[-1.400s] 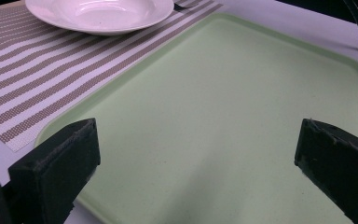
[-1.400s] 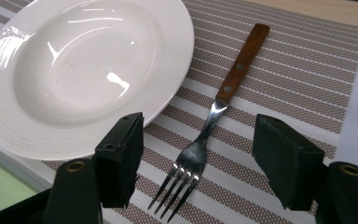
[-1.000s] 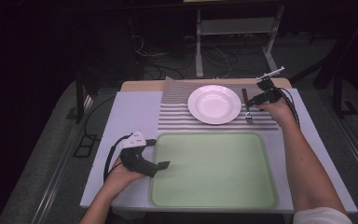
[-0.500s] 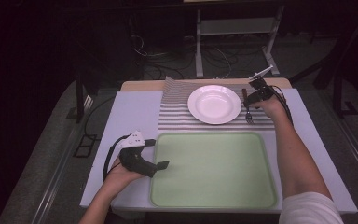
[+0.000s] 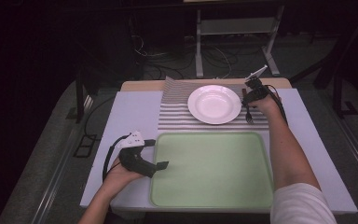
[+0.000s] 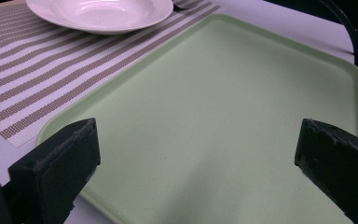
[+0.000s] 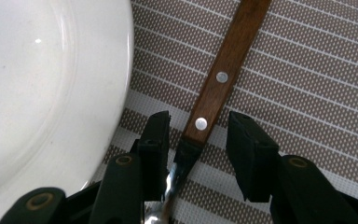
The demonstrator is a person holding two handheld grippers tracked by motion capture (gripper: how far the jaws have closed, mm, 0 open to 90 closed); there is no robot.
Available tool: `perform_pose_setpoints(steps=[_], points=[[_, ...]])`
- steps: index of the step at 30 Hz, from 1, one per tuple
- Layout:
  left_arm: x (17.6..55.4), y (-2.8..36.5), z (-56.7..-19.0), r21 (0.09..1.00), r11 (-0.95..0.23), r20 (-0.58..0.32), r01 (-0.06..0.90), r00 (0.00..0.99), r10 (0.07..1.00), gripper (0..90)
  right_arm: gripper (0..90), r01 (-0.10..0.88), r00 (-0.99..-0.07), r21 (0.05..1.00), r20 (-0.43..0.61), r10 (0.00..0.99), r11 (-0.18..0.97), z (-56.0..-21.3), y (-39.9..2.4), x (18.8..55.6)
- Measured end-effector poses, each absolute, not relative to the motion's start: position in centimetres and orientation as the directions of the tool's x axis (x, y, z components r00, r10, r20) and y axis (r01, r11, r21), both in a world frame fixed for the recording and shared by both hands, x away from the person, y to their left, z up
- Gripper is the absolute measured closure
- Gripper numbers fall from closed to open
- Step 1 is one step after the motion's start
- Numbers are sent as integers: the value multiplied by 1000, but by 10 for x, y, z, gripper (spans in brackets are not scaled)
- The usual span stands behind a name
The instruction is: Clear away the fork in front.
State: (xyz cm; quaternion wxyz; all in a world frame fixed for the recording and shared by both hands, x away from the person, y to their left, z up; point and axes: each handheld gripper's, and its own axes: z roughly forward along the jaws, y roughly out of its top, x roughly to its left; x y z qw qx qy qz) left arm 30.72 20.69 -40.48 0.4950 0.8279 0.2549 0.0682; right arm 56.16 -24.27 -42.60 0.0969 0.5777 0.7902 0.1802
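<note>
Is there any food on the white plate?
No, the white plate is bare and clean on the striped mat, with nothing lying in it.

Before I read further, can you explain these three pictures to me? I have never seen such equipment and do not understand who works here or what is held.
A person sits at a table and holds a two-jaw tool in each hand. The high view looks down from above; the other two pictures come from cameras riding on each tool. On the table lie a striped mat, a white plate, a wooden-handled fork and a green tray. The left tool hangs open over the tray's edge, holding nothing. The right tool straddles the fork beside the plate; its jaws have just been closing, but gaps remain, so it is not gripped yet.
</note>
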Motion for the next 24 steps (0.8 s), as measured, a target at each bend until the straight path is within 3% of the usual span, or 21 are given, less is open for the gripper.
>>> perform_pose_setpoints(steps=[16, 24], points=[[306, 207, -405, 854, -383, -135, 353, 860, 492, 0, 747, 890, -277, 389, 46, 960, 238, -429, -243, 563], [306, 209, -405, 854, -382, -135, 355, 858, 495, 0, 767, 885, -286, 396, 46, 957, 245, -429, -245, 562]])
